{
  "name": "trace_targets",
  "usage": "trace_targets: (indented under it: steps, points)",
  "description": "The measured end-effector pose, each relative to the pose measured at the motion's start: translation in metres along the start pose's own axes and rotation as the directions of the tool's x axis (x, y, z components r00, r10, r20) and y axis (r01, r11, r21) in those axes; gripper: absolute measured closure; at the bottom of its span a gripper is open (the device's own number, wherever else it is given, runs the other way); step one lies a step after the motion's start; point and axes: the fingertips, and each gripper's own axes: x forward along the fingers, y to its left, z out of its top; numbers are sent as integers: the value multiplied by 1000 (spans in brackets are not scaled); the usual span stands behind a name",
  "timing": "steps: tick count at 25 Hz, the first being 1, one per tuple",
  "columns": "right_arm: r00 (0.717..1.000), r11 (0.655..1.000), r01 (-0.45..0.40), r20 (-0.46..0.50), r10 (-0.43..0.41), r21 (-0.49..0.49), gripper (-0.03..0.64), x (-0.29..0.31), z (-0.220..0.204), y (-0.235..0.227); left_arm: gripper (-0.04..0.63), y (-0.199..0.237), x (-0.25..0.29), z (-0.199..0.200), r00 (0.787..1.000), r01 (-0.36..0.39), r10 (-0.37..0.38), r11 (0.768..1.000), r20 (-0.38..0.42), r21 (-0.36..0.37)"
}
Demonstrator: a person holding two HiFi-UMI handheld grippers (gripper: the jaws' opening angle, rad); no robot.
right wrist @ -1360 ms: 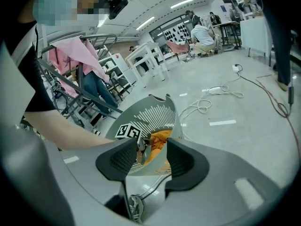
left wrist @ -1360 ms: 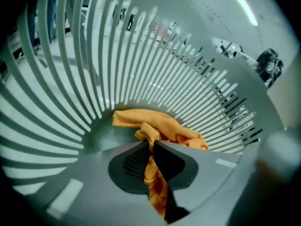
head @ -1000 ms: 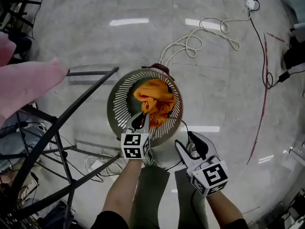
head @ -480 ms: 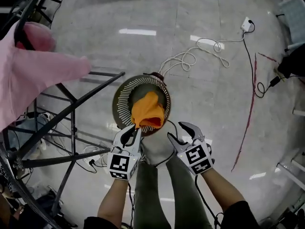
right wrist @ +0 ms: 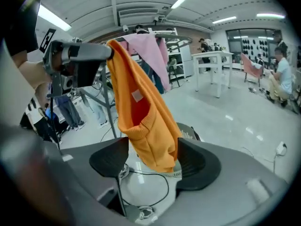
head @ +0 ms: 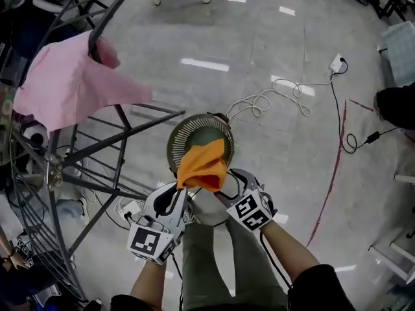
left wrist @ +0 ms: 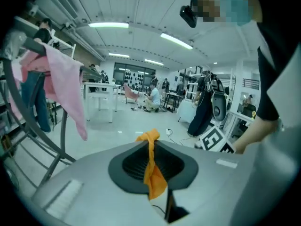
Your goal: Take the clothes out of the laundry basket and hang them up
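An orange garment (head: pixel 203 166) hangs above the round slatted laundry basket (head: pixel 176 141) in the head view. My left gripper (head: pixel 180 188) is shut on its upper corner. In the left gripper view a strip of that orange cloth (left wrist: pixel 151 166) is pinched between the dark pads. My right gripper (head: pixel 228 184) is at the garment's lower end and its jaws are opening. In the right gripper view the orange hem (right wrist: pixel 153 147) hangs loosely between the spread pads (right wrist: pixel 107 160). A pink garment (head: pixel 68 86) is draped over the drying rack (head: pixel 97 149) at the left.
The rack's dark metal tubes slant across the left side of the head view, close to my left arm. A white cable (head: pixel 272 99) and a power strip (head: pixel 337 62) lie on the pale floor beyond the basket. My legs (head: pixel 214 258) are directly below the grippers.
The orange garment has come up out of the basket in the left gripper. The right gripper has moved in under its lower end and spread its jaws wider. The rack with the pink garment has come into view.
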Motion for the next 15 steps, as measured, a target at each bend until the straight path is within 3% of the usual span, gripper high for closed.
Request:
trace_targets:
  steps: [3,5,6,11,15]
  points:
    - [999,998,-50,-4,50,-42,343,-6,13,35,566,0,-30,26,998,-35,38,998,56,-51]
    - [999,999,-21,40,22,-28,539,-22,26,45,566,1,-48,41,995,-69,72,997,68,-45]
    - [998,1000,-3,68,3,-5,594,-33,35,46,566,3,-56,47,993,-89,91,995,77,-40]
    - [983,994,27,179,-46,103,595,-102,88,49,566,21,-94,77,979,-166,170,985,115,-38]
    - [968,991,66,234,-93,118,595,-151,134,65,565,32,-126,87,978,-155,161,986,135,-54]
